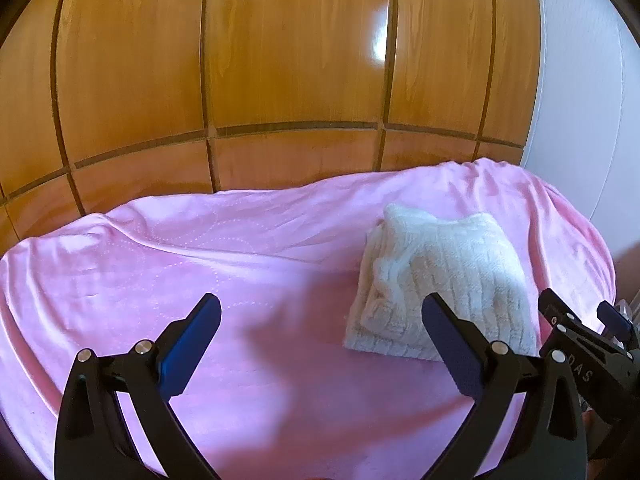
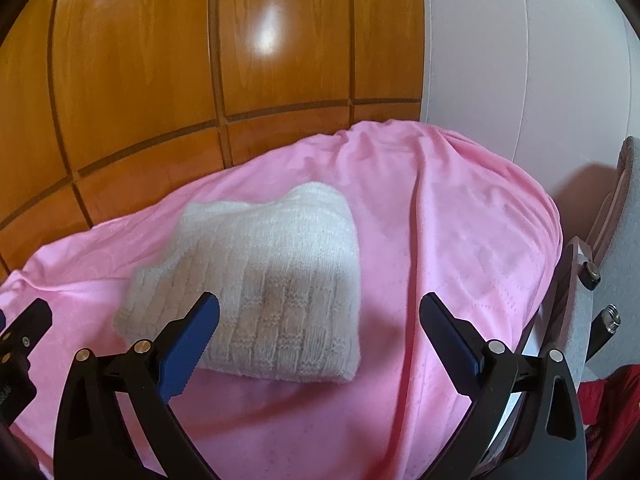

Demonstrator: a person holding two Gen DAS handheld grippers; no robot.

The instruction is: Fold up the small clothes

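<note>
A white knitted garment lies folded into a compact rectangle on the pink blanket; it also shows in the right wrist view. My left gripper is open and empty, held above the blanket just left of the garment. My right gripper is open and empty, held above the garment's near right edge. The right gripper also shows at the right edge of the left wrist view. The left gripper's body shows at the left edge of the right wrist view.
The pink blanket covers a raised surface. Wooden panel doors stand behind it, with a white wall to the right. A grey chair and red fabric are at the far right.
</note>
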